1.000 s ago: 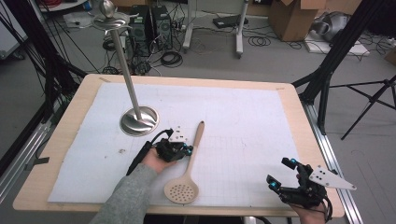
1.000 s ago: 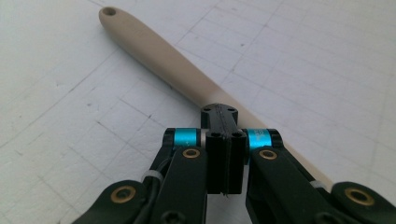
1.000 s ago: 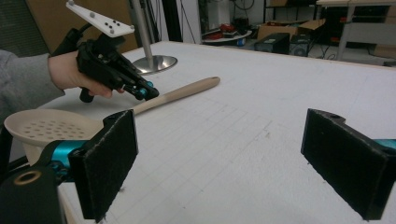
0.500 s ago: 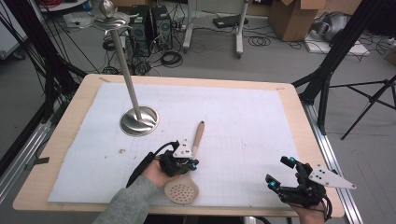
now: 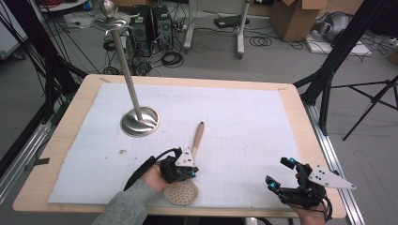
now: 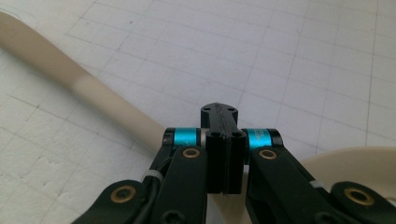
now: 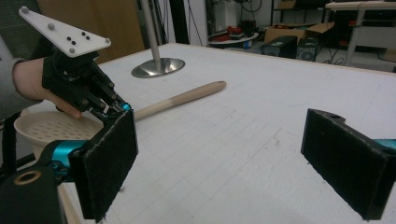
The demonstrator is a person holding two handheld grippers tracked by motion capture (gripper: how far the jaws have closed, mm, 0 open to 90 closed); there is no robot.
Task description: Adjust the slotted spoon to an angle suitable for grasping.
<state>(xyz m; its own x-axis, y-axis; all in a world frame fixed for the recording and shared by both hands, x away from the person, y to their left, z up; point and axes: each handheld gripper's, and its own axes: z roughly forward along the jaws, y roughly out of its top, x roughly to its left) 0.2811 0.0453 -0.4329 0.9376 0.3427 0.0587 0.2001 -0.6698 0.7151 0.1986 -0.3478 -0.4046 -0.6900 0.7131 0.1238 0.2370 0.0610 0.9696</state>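
The person's left forearm comes in from the bottom edge of the table, in a grey sleeve, and reaches forward and a little to the right. The left gripper (image 5: 180, 167) is low over the white mat (image 5: 244, 117), its jaws pressed fully together with nothing between them. In the left gripper view the closed jaw tips stand just above the neck of the skimmer spoon (image 6: 88, 93), where the handle joins the bowl; I cannot tell if they touch it.

The skimmer spoon (image 5: 196, 140) lies flat on the mat near the front edge. Its handle points away from the person, toward the far side of the table, and its round bowl with small holes (image 5: 180, 193) is near the left hand. The bowl is empty, as the right gripper view shows.

The right gripper (image 5: 287, 182) is at the front right corner of the table, well apart from the spoon. Its jaws stand wide open and hold nothing.

A metal stand (image 5: 139, 121) with a round base is on the mat, behind and to the left of the spoon.
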